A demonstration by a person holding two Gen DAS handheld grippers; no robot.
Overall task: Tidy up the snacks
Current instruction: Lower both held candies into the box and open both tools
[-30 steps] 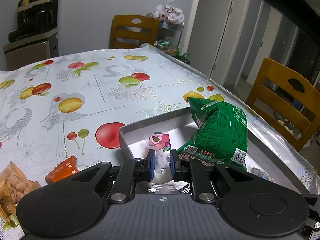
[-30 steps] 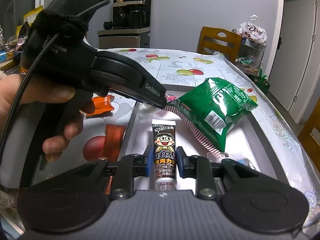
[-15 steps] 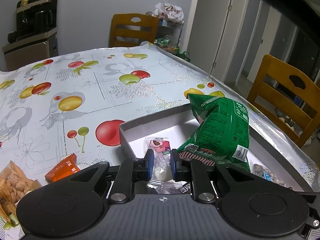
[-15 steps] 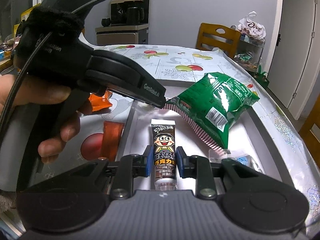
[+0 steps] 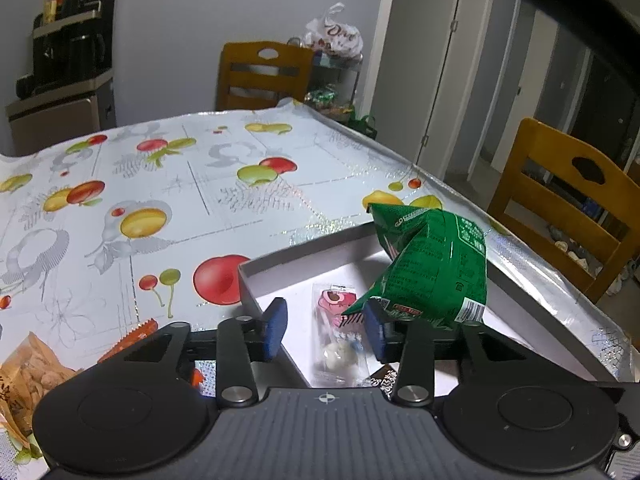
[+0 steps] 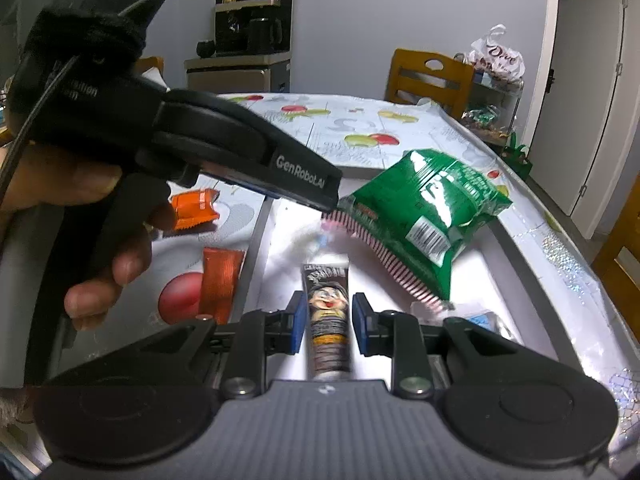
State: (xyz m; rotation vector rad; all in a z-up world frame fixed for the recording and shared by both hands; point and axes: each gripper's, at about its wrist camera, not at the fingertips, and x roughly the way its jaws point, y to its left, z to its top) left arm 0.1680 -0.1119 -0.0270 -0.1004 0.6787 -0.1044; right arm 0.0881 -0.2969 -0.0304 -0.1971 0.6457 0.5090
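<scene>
The jaws of the left gripper [image 5: 322,330] are opening: a second ago they were pinched on the clear candy packet with the pink bear label [image 5: 338,330], and now the blue pads stand apart on either side of it without touching it. The packet is seen lying on the white floor of the grey cardboard box [image 5: 256,270], just beside the green snack bag [image 5: 432,268], which leans against the box's far right side. This is judged to be a completed placement — one more snack is inside the box.

The right gripper [image 6: 325,325] is unchanged: its jaws are narrow and closed on the cartoon-face tube [image 6: 326,320], which is held over the box floor and not yet set down. The release of the tube is judged to be the next step.

Both grippers are angled downward over the near end of the box. In the right wrist view, the left gripper's body is seen gripped by the person's hand [image 6: 100,240]. Two orange snack packets [image 6: 218,282] — and a bag of pale snacks [image 5: 28,376] — remain outside on the fruit-print tablecloth [image 5: 160,184].
</scene>
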